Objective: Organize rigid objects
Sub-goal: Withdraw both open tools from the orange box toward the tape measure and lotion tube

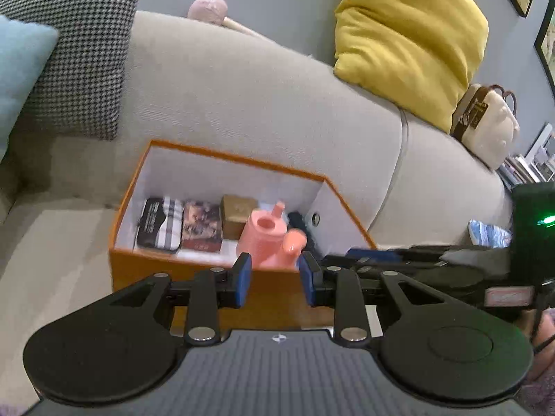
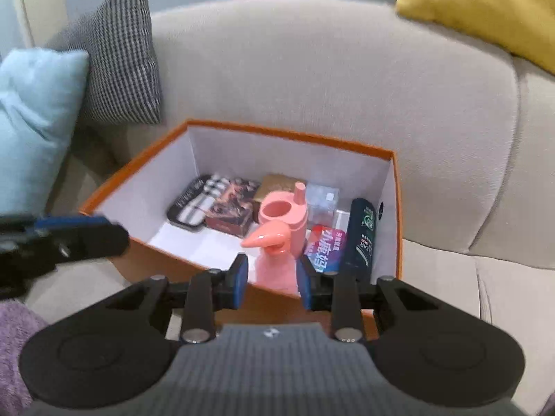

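Note:
An orange box (image 1: 180,270) (image 2: 145,176) with white inner walls stands on the grey sofa seat. Inside lie a black-and-white striped tin (image 2: 194,204), a dark red tin (image 2: 230,209), a brown box (image 2: 277,183), a pink watering can (image 1: 265,235) (image 2: 284,222), a blue-red packet (image 2: 326,248) and a dark bottle (image 2: 360,235). My left gripper (image 1: 275,277) is open and empty at the box's near wall. My right gripper (image 2: 272,279) is open; the pink can's body shows between its pads, contact unclear.
A houndstooth cushion (image 1: 76,52) and a light blue cushion (image 2: 31,121) lean at the left. A yellow cushion (image 1: 412,34) and a cream bag (image 1: 485,124) sit at the right. A pink round toy (image 1: 208,7) lies on the sofa back. The other gripper (image 2: 59,239) shows at the left.

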Action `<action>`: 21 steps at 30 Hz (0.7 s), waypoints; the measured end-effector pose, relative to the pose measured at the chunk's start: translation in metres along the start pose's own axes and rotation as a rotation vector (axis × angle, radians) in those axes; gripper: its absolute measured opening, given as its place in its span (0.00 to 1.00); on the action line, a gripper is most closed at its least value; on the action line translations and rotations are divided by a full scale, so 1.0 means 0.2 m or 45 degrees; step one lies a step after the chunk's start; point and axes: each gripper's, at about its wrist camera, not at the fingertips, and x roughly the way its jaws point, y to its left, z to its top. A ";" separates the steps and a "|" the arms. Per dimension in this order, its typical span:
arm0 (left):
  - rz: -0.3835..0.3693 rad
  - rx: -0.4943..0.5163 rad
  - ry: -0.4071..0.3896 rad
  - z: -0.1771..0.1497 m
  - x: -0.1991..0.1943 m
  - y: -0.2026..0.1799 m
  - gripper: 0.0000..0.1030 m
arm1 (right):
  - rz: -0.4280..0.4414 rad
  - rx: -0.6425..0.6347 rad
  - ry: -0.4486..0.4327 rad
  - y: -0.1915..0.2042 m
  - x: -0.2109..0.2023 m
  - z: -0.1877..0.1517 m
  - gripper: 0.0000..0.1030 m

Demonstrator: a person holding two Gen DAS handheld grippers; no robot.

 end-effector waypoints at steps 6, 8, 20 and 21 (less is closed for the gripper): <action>0.020 -0.018 0.170 -0.17 -0.01 0.07 0.32 | -0.019 0.068 -0.044 0.05 -0.15 -0.18 0.35; 0.037 -0.027 0.249 -0.24 0.01 0.11 0.32 | -0.028 0.089 -0.013 0.06 -0.15 -0.26 0.37; 0.125 -0.082 0.549 -0.50 0.04 0.37 0.53 | -0.091 0.236 0.167 0.08 -0.01 -0.66 0.38; 0.130 -0.082 0.555 -0.51 0.03 0.38 0.53 | -0.094 0.226 0.164 0.09 -0.01 -0.67 0.41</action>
